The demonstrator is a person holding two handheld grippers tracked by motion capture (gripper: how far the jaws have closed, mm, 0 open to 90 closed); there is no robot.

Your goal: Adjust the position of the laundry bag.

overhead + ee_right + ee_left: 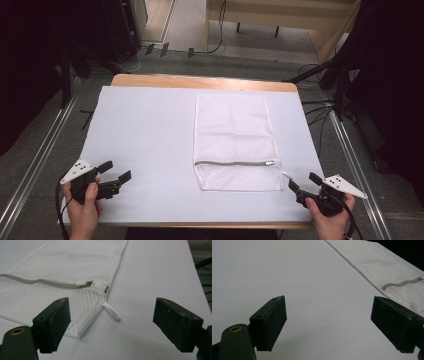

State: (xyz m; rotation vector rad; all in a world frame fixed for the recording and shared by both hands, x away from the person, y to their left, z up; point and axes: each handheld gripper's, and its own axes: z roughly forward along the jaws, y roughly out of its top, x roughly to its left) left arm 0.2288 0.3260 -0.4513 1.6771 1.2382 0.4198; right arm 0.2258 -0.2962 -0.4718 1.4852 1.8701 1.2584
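A white mesh laundry bag (pixel 234 140) lies flat right of the table's middle, its grey zipper (pixel 235 163) closed across the near end. The zipper pull (pixel 82 283) sits at the bag's right side, and a small white loop (pixel 112 310) sticks out from that corner. My left gripper (pixel 115 170) rests open at the near left, well apart from the bag (pixel 392 272). At the near right corner my right gripper (pixel 304 182) is open, just off the bag's (pixel 62 277) near right corner, with nothing between its jaws.
A white sheet (pixel 150 140) covers the wooden table (pixel 200 81). Metal rails (pixel 35 160) run along both sides of the table. Cables (pixel 320 107) and dark stands lie on the floor past the far right corner.
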